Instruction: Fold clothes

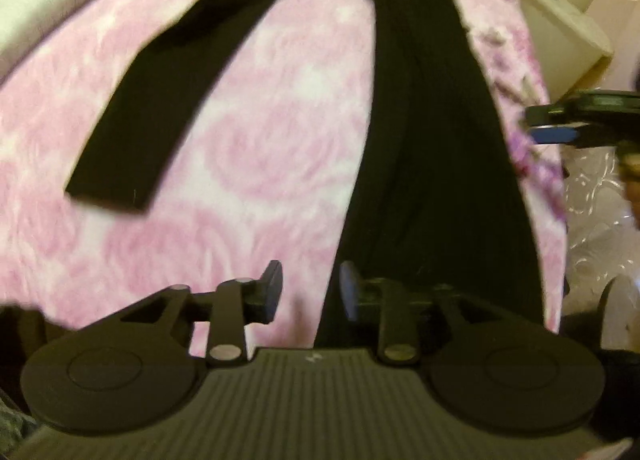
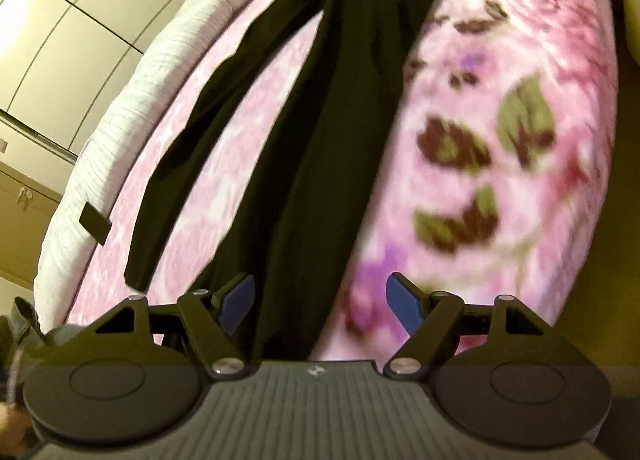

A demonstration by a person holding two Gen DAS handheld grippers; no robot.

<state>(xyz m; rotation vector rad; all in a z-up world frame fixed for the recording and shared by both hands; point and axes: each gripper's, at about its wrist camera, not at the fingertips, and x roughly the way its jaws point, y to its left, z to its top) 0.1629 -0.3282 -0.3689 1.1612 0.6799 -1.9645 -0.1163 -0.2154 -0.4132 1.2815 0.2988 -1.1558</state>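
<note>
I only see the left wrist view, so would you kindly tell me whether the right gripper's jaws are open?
Observer: Yes, the right gripper is open, jaws wide apart, gripping nothing.
Operator: What lies ahead of it?
Observer: The black garment, its body running away between the jaws.
Operator: Anything near the bed's left edge?
Observer: A small black rectangle lies on the white bed edge.

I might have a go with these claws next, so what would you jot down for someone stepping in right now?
Left claw: open, empty, at the near hem of the black garment.
Right claw: open, empty, over the same hem.
Garment lies lengthwise on the pink floral bedspread, its body bunched narrow, one sleeve splayed left.
Done: laid out only.
Left: tuck the sleeve in, then fold the body.
</note>
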